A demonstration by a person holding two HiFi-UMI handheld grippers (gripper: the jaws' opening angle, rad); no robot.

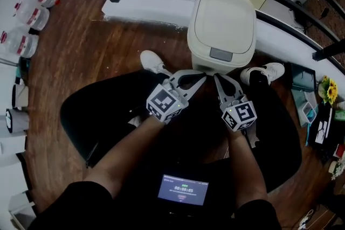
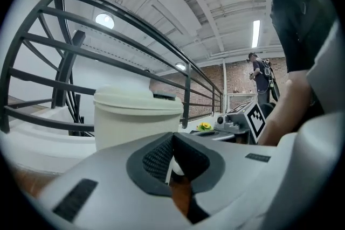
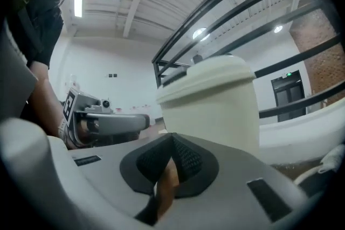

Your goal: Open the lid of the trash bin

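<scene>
Head view: the cream plastic trash bin (image 1: pixel 222 29) stands on the brown wooden floor (image 1: pixel 108 51) at 12 o'clock from both grippers. Its lid (image 1: pixel 226 5) lies flat down, so the opening is all yet to do. A grey rectangular button (image 1: pixel 221 53) sits at the lid's 6 o'clock edge. The left gripper (image 1: pixel 200 79) and right gripper (image 1: pixel 218 79) point at the bin; whether the tips touch it I cannot tell.

Left gripper view: jaws pressed together on nothing, bin at 11 o'clock.

Right gripper view: jaws likewise together and empty, bin at 1 o'clock. The button is out of sight in both gripper views.
</scene>
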